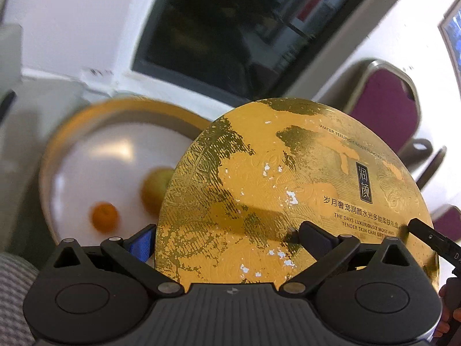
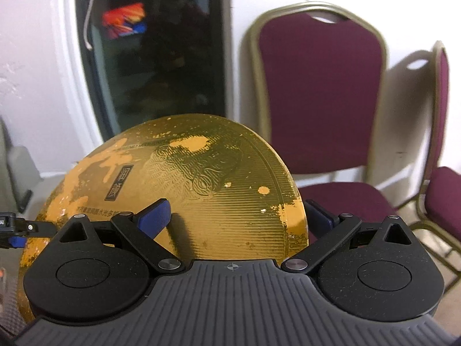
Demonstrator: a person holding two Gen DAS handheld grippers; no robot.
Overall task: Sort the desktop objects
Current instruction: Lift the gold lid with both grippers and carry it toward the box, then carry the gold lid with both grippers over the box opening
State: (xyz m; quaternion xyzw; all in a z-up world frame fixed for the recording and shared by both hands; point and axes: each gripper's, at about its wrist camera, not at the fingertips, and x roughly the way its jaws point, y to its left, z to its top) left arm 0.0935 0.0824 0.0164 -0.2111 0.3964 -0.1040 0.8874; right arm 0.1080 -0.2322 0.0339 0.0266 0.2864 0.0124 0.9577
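A round gold lid (image 1: 288, 190) is held tilted in the air between both claws. The left claw (image 1: 227, 236) is closed across the lid's near edge, one blue-padded finger (image 1: 141, 242) seen on the left face and the other finger on the printed face. The right claw (image 2: 239, 216) is likewise closed on the lid (image 2: 201, 190) at its right rim, with a blue pad (image 2: 155, 216) pressed on the ribbed top and the other finger outside the rim. The tip of the right claw is seen at the lid's far right edge in the left wrist view.

Ahead and left of the left claw, partly hidden behind the lid, an open round box (image 1: 69, 132) is seen, blurred, with a white inside. An orange (image 1: 105, 216) and a yellowish fruit (image 1: 155, 187) lie in it, apart from each other.

Several risks are judged from here. The lid is thin, smooth and gripped only at its edge, so it may slip or pivot if the two claws are not moved together. If it is lowered tilted, one edge may catch the box rim and the lid may be left askew. The taller fruit may be struck if the lid is brought down off-centre. Chairs (image 2: 319, 101) stand well beyond the right claw and are not a concern.
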